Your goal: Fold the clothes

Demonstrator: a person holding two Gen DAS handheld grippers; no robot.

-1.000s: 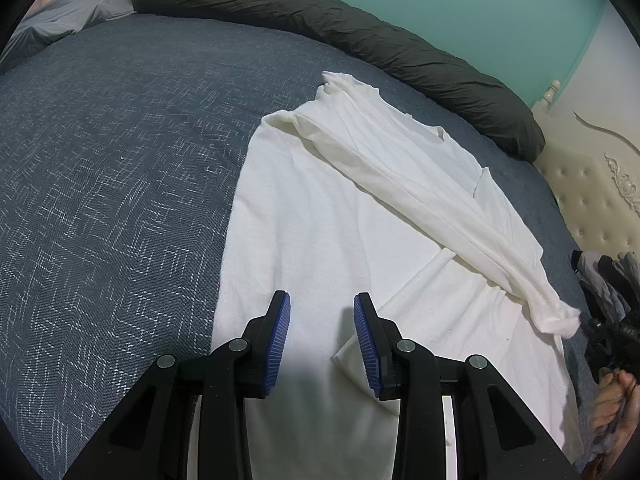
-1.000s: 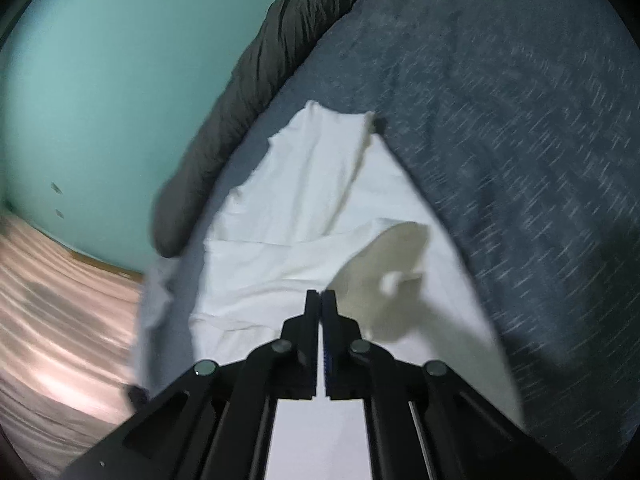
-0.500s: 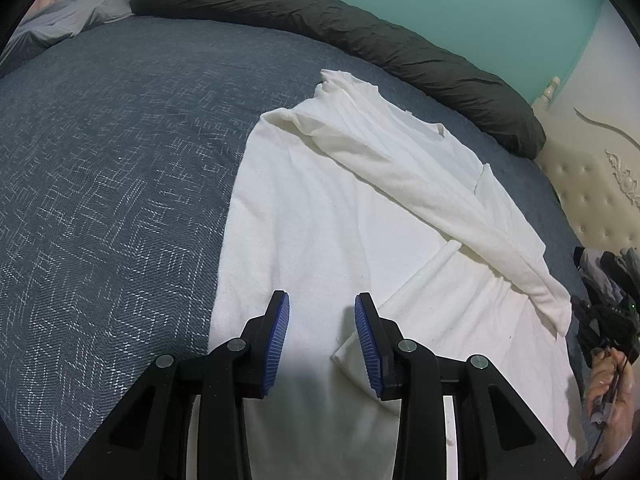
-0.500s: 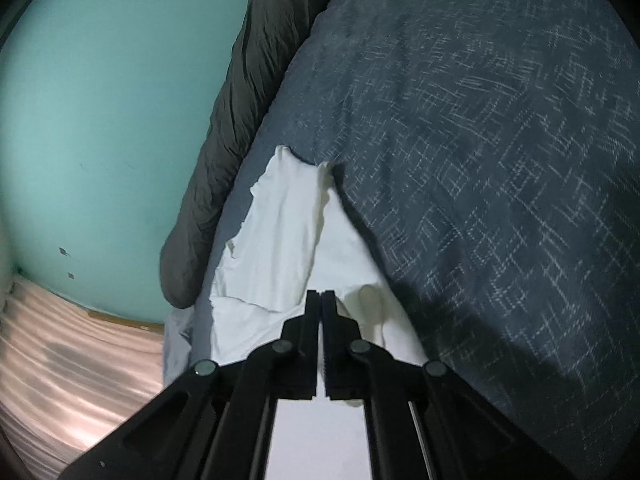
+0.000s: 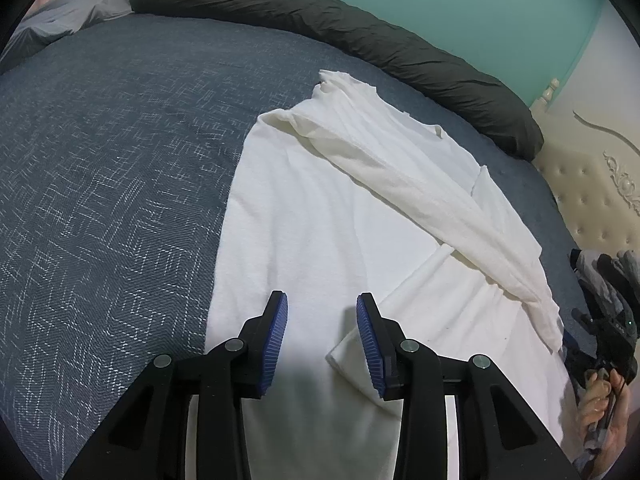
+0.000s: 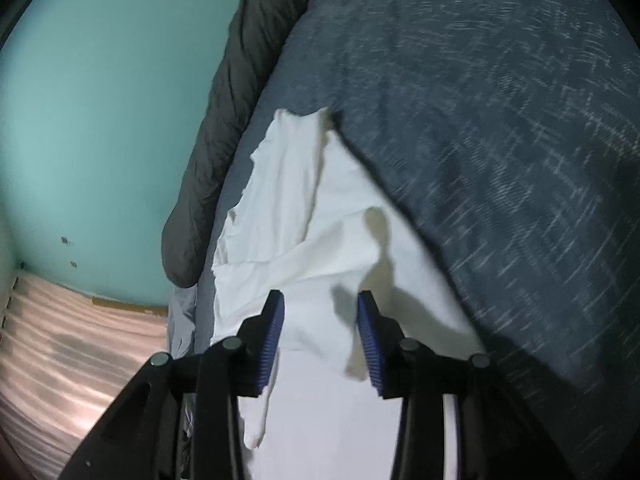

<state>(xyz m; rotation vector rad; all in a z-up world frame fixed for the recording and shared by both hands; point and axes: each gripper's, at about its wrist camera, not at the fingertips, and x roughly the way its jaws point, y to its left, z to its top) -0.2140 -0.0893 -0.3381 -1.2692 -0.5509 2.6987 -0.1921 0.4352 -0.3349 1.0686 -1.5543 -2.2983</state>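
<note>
1. You are working on a white garment [image 5: 328,216] that is lying spread on the dark blue bedspread [image 5: 112,184], with one long sleeve [image 5: 420,200] already laid slantwise across the body toward the bed's near right edge.

2. Your right gripper [image 6: 320,336] has just been opening; its blue pads are standing apart, and the sleeve end [image 6: 336,320] is draping loose between them, apparently pressed by neither. You are letting it go, so keep the jaws wide and let the cloth settle flat before you draw back.

3. Be pulling the right gripper straight back along its own line, not sideways, or a pad may be dragging the cuff and spoiling the fold.

4. Your left gripper [image 5: 322,340] is hovering over the garment's near part with its jaws apart and nothing between them; a folded corner [image 5: 352,356] is lying just beside its right-hand pad.

5. Judging by the loose ripples beside the sleeve, you are probably needing to smooth that side before making the next fold.
</note>
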